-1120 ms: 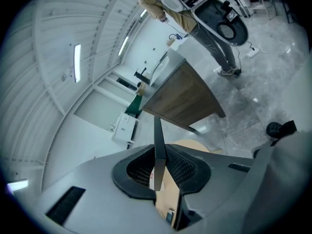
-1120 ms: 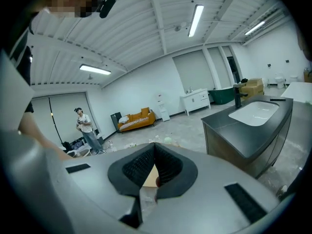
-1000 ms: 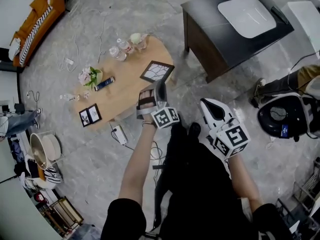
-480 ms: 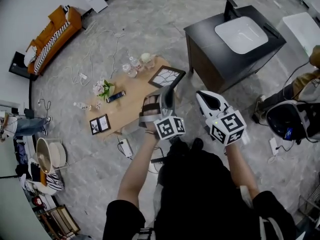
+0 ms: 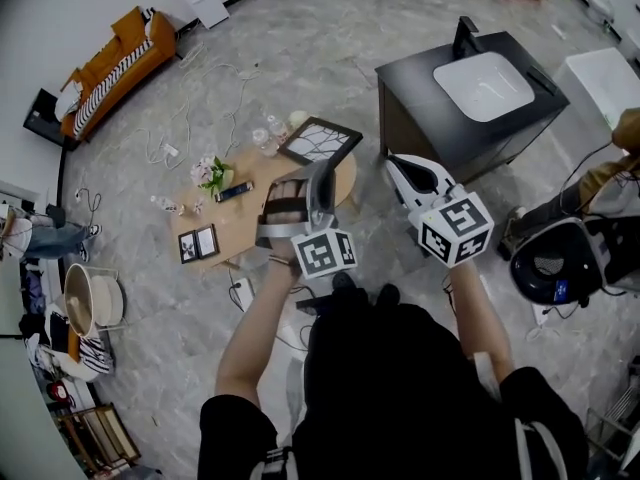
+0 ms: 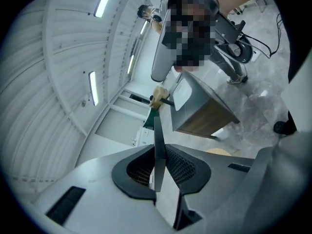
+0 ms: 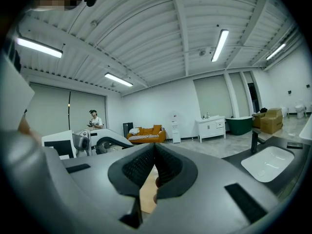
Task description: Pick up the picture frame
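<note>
My left gripper (image 5: 318, 186) is shut on a dark picture frame (image 5: 283, 211) with a brown inside, held up over the near end of the oval wooden table (image 5: 250, 213). In the left gripper view the picture frame (image 6: 158, 140) shows edge-on as a thin dark slab clamped between the pads of the left gripper (image 6: 160, 155). My right gripper (image 5: 402, 170) hangs to the right of it, level and shut on nothing. The right gripper view shows the right gripper (image 7: 154, 150) with its pads meeting.
On the table lie a black frame with a white cracked pattern (image 5: 320, 140), a small double frame (image 5: 197, 243), flowers (image 5: 212, 175), bottles (image 5: 270, 133) and a dark remote (image 5: 232, 193). A black cabinet with a white basin (image 5: 470, 88) stands right; cables and a power strip (image 5: 243, 293) lie on the floor.
Both grippers have risen, and the table and floor look farther away. The left gripper has kept its hold on the frame all the while.
</note>
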`<action>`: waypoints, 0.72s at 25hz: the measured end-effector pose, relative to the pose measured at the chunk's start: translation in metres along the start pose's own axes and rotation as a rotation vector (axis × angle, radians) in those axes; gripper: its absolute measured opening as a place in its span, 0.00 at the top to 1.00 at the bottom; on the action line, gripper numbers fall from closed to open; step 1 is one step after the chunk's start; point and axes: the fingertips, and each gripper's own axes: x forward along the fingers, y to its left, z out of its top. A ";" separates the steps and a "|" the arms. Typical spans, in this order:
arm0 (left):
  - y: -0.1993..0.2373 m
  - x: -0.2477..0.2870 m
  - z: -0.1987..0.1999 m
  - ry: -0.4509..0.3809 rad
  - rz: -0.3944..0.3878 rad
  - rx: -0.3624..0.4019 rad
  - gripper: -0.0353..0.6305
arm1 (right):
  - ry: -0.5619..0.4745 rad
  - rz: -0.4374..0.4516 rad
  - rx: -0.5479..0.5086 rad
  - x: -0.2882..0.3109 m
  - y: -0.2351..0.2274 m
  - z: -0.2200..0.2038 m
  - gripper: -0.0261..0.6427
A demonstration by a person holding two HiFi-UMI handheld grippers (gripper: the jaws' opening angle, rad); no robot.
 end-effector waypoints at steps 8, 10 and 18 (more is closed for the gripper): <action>0.018 -0.012 -0.002 0.028 0.044 0.063 0.83 | 0.008 0.025 -0.041 0.004 0.006 0.002 0.94; 0.019 -0.011 -0.001 0.032 0.047 0.067 0.83 | 0.010 0.027 -0.044 0.004 0.005 0.001 0.94; 0.018 -0.009 -0.002 0.034 0.070 0.094 0.83 | 0.026 0.034 -0.054 0.000 0.004 -0.007 0.94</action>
